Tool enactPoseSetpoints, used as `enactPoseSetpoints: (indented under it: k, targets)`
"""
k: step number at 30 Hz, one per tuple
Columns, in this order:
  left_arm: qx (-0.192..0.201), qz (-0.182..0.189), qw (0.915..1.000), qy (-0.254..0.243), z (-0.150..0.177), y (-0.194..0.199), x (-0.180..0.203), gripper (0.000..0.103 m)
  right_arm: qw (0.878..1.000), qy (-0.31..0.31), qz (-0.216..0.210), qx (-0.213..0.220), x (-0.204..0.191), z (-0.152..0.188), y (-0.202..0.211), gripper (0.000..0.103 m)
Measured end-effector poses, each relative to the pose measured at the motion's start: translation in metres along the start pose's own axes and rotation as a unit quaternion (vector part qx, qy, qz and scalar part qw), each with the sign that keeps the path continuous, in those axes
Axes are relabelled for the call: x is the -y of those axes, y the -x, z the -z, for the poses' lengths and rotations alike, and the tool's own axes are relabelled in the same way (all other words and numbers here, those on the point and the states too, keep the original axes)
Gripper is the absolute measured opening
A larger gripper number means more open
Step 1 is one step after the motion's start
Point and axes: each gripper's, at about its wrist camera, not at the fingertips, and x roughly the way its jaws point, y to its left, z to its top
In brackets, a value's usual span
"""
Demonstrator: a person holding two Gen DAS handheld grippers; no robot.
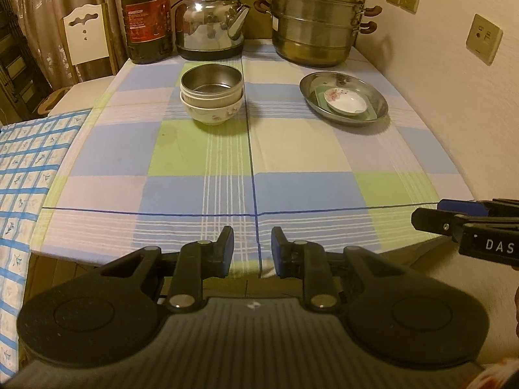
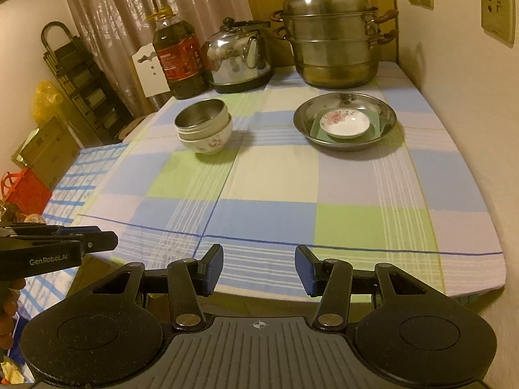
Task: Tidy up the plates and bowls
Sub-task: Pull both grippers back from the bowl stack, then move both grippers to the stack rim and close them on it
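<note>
Bowl stack (image 1: 211,95): steel bowl (image 1: 211,80) nested on top, a middle bowl showing only its rim, floral ceramic bowl (image 1: 212,110) at the bottom; stands left of centre on the checked tablecloth (image 1: 292,162).

Steel plate (image 1: 343,97): far right, holds a green square dish (image 1: 319,97), largely covered by a floral saucer (image 1: 346,101).

Behind: oil bottle (image 1: 146,16), kettle (image 1: 212,22), tiered steamer pot (image 1: 316,19), its top cut off in the left view.

Left gripper (image 1: 252,249): jaws parted, empty, at the table's near edge.

Right gripper (image 2: 259,269): jaws wide apart, empty.
</note>
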Motion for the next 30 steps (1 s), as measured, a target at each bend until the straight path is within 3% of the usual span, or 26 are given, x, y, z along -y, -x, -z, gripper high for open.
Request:
enactPoseSetpoints:
  k: [10,18,30]
  targets:
    - [0.001,-0.002,1.0000,0.004,0.009,0.008,0.007,0.026,1.000,0.011,-0.007,0.003,0.000,0.006,0.006,0.049]
    - [0.005,-0.003,0.9999,0.008,0.006,0.005,0.004,0.026,1.000,0.001,-0.006,0.031,0.008,0.001,0.009,0.049]
    - [0.011,-0.022,0.9995,0.020,-0.052,-0.050,-0.046,0.026,0.998,-0.057,-0.002,0.027,0.035,-0.052,-0.036,0.049]
